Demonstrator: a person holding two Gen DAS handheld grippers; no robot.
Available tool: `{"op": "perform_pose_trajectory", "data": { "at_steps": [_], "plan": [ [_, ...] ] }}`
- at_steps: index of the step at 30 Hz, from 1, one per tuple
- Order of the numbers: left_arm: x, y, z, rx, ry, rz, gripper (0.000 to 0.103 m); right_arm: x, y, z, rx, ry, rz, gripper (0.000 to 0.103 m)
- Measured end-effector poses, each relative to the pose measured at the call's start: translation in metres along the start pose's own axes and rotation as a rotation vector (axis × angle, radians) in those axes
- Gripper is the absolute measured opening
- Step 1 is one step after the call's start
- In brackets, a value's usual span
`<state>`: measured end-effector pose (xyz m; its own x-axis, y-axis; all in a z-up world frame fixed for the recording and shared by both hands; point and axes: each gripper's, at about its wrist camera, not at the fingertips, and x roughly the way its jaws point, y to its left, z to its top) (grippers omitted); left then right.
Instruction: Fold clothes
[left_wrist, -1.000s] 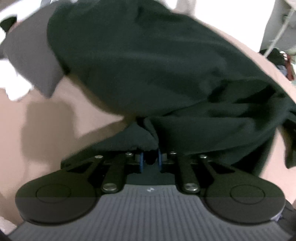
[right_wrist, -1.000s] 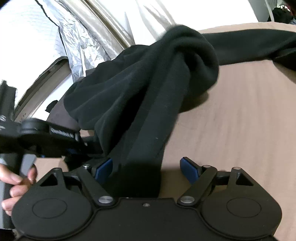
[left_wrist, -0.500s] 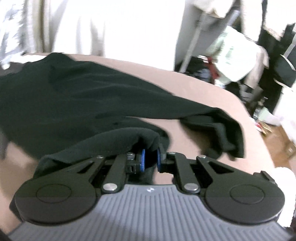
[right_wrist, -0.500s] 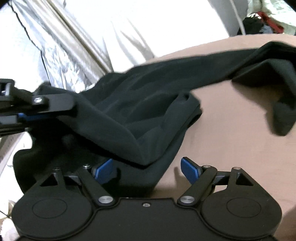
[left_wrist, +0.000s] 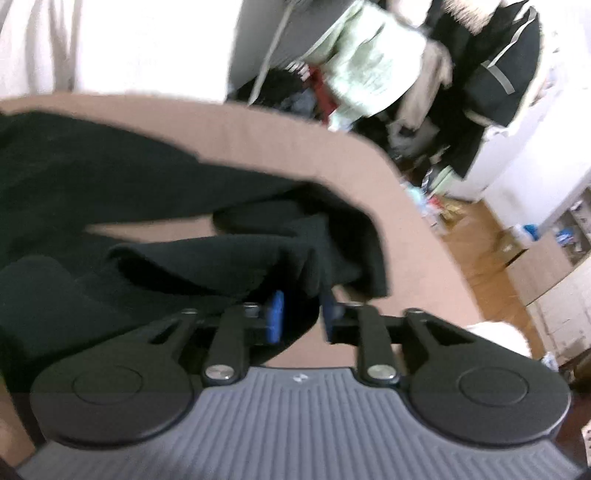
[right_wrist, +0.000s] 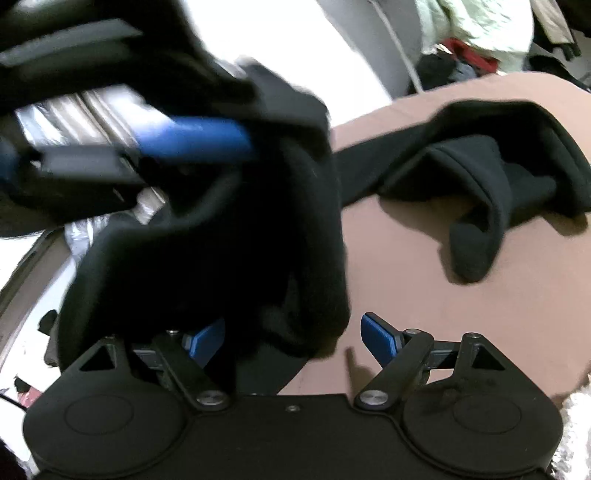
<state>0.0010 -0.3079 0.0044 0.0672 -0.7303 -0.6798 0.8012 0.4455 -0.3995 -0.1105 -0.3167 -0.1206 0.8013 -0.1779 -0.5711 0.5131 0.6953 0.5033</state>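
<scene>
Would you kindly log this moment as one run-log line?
left tool: opening, fold of black garment between pads | right tool: open, garment draped between | surface: brown bed cover

We find no words, brand names or numbers that we can read in either view. The one sign we can make out is a small pale emblem (left_wrist: 300, 378) — shaped rather like a slanted letter — at the top middle of the ribbed grey housing (left_wrist: 295, 424) in the left wrist view; it is too small and soft for us to say what it stands for. The clutter of packages (left_wrist: 436, 206) on the floor beyond is blurred — any print there is illegible.
</scene>
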Motion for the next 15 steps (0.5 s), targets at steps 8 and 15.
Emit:
{"op": "perform_pose_trajectory", "data": {
  "at_steps": [8, 15],
  "plan": [
    [-0.039, 0.073, -0.036, -0.219, -0.075, 0.011, 0.049, 0.007, -0.003, 0.001, 0.058, -0.018, -0.042, 0.085],
    [-0.074, 0.121, -0.065, -0.284, -0.114, 0.264, 0.059, 0.025, 0.004, -0.009, 0.017, 0.049, -0.01, 0.085]
  ]
}}
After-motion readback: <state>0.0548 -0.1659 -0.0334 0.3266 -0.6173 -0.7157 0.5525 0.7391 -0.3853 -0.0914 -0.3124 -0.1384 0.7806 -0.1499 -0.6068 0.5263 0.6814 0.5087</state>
